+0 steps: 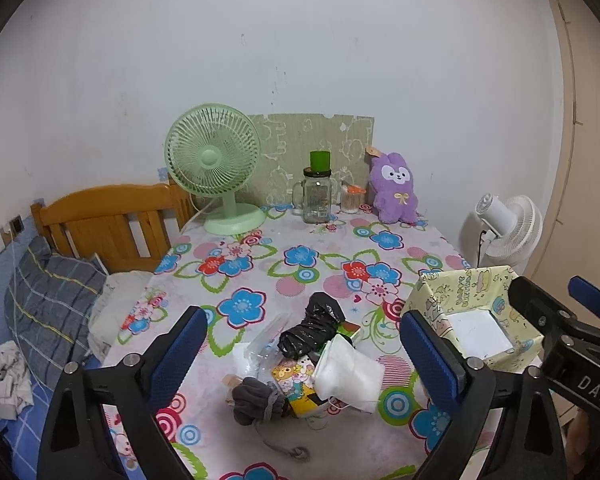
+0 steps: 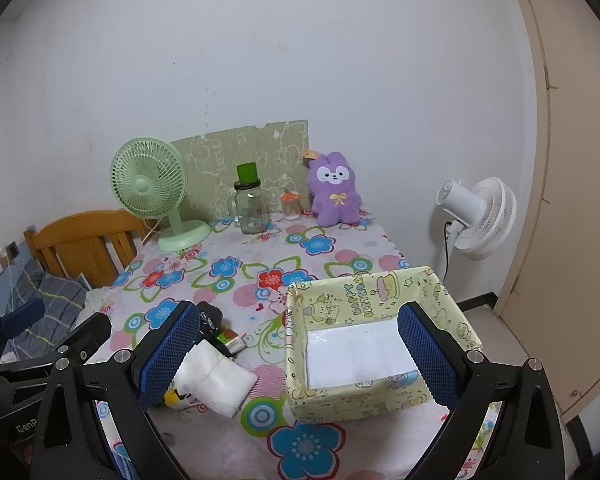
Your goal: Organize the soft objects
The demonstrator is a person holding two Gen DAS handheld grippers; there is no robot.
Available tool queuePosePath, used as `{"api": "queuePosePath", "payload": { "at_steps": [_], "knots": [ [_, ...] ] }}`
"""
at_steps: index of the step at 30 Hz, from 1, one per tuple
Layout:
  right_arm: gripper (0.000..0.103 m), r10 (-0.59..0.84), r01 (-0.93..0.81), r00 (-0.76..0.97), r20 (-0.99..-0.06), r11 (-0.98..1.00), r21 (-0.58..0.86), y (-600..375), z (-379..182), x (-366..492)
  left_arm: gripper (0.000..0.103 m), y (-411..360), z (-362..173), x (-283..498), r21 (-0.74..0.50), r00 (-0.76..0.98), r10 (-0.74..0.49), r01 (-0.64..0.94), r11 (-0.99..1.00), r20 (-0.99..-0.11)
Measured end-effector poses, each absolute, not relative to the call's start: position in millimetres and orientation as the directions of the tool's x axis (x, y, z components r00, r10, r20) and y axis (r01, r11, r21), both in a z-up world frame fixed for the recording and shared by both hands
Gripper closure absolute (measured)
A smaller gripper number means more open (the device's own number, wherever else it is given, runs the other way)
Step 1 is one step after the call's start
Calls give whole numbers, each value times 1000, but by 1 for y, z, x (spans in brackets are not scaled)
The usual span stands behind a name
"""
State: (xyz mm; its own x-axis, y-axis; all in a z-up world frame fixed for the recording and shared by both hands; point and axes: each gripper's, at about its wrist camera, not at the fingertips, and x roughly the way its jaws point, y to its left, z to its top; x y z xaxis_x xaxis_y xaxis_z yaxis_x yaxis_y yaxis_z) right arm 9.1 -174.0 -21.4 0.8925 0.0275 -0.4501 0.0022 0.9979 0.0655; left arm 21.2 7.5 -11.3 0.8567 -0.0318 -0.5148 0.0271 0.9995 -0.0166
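A pile of soft things lies on the flowered table (image 1: pixel 300 256): a grey knit glove (image 1: pixel 256 398), a stack of white face masks (image 1: pixel 346 372), a roll of black plastic bags (image 1: pixel 314 330) and a clear plastic bag (image 1: pixel 262 346). My left gripper (image 1: pixel 304 354) is open above the pile, empty. A yellow-green paper box (image 2: pixel 364 344) stands to the right, white inside. My right gripper (image 2: pixel 300 354) is open over the box's left wall, empty. The masks (image 2: pixel 214 382) show beside its left finger. A purple plush toy (image 1: pixel 394 188) sits at the table's back.
A green desk fan (image 1: pixel 214 168), a glass jar with a green lid (image 1: pixel 317 196) and a small cotton swab jar (image 1: pixel 352 199) stand at the back. A colourful card pack (image 1: pixel 298 384) lies in the pile. A bed (image 1: pixel 40 300) is left, a white fan (image 2: pixel 480 216) right.
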Motion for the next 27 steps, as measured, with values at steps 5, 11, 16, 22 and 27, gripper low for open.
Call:
{"api": "queuePosePath", "payload": {
  "at_steps": [5,11,16,22,27],
  "knots": [
    [3,12,16,886,-463,998,57,-167,-28,24,9,8,-21,31,-9,848,-21,19,1000,-529],
    [3,27,0,872,-489,998,55,-157,-44,37,10,10,-40,43,18,828,5,7,1000,-561],
    [3,42,-23,860,-508,999,43,-146,-58,46,10,13,-58,50,38,807,12,13,999,-591],
    [5,77,-61,845,-529,997,46,-132,-76,53,11,19,-79,55,30,776,6,17,999,-630],
    [5,117,-93,828,-548,993,72,-121,-91,56,11,25,-96,59,26,747,2,20,999,-664]
  ]
}}
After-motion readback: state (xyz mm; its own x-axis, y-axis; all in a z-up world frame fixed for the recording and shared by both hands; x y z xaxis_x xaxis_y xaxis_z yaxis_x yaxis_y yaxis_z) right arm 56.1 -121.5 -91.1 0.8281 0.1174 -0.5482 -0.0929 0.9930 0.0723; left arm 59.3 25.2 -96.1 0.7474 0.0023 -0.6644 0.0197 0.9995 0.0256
